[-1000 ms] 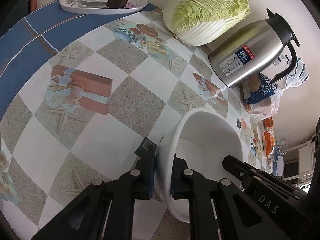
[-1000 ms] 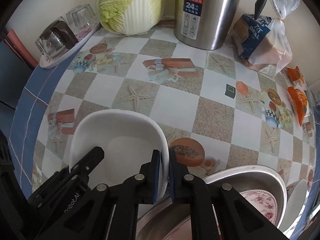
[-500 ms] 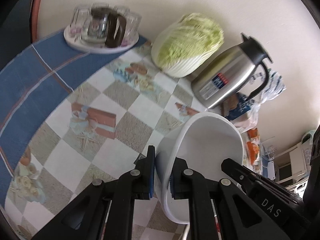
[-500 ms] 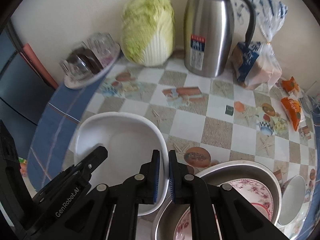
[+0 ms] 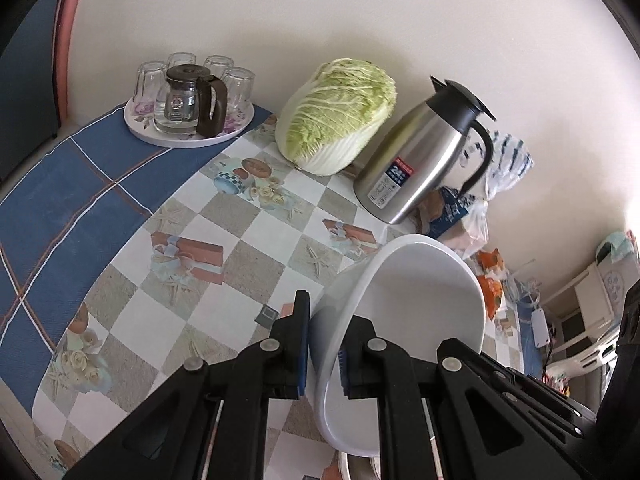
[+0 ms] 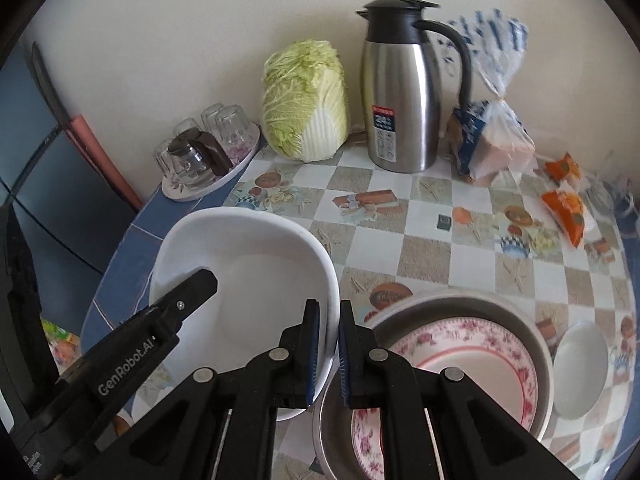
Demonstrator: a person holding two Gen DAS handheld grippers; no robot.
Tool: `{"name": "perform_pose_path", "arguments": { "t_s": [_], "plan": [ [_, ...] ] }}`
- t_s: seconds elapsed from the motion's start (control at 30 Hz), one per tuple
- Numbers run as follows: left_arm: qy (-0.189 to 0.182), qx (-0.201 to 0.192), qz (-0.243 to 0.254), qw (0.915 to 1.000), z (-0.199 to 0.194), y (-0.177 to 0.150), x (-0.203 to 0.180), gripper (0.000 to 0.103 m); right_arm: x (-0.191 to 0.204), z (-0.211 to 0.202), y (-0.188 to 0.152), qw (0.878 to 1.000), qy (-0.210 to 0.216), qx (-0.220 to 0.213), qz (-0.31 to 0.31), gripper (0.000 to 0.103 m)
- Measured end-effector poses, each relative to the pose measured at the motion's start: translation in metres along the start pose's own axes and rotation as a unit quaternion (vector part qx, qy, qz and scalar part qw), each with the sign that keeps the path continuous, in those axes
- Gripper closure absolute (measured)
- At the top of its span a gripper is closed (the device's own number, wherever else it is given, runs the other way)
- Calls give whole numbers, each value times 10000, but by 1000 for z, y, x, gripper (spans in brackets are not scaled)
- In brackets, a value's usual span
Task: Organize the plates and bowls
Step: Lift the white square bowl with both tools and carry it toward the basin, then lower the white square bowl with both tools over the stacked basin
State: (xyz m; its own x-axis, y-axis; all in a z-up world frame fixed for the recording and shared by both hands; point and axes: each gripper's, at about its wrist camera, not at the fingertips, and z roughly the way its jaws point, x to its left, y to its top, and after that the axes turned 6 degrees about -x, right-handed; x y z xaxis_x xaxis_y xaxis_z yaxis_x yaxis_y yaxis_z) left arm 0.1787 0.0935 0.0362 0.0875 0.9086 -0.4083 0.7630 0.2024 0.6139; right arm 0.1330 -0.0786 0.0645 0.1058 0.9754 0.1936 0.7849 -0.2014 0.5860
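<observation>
Both the left gripper [image 5: 323, 354] and right gripper [image 6: 328, 354] clamp their fingers on opposite rims of the white bowl [image 6: 248, 280], sharing its weight above the counter [image 6: 424, 236].

Soft even daylight; strong fisheye bending, black corner vignette; right-side snack packets [image 6: 566, 210] blurred; faint sheen on thermos [image 6: 402, 96].
</observation>
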Motion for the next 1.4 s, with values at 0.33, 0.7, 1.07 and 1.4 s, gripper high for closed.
{"name": "perform_pose_path", "arguments": {
  "t_s": [0.33,0.7,1.07,1.4],
  "plan": [
    [-176,43,576,9982,-13,-19,-43,91,-31,-37,-28,9983,-201,-437,319,93],
    [-383,-2,1509,9878,-26,-42,-110,90,-81,-83,-47,9915,-354,-936,834,92],
    [-420,8,1933,9802,-29,-58,-150,90,-123,-103,-60,9860,-208,-1056,1277,91],
    [-261,167,2171,9757,-20,-75,-169,90,-145,-106,-66,9839,-180,-1007,1466,91]
  ]
}}
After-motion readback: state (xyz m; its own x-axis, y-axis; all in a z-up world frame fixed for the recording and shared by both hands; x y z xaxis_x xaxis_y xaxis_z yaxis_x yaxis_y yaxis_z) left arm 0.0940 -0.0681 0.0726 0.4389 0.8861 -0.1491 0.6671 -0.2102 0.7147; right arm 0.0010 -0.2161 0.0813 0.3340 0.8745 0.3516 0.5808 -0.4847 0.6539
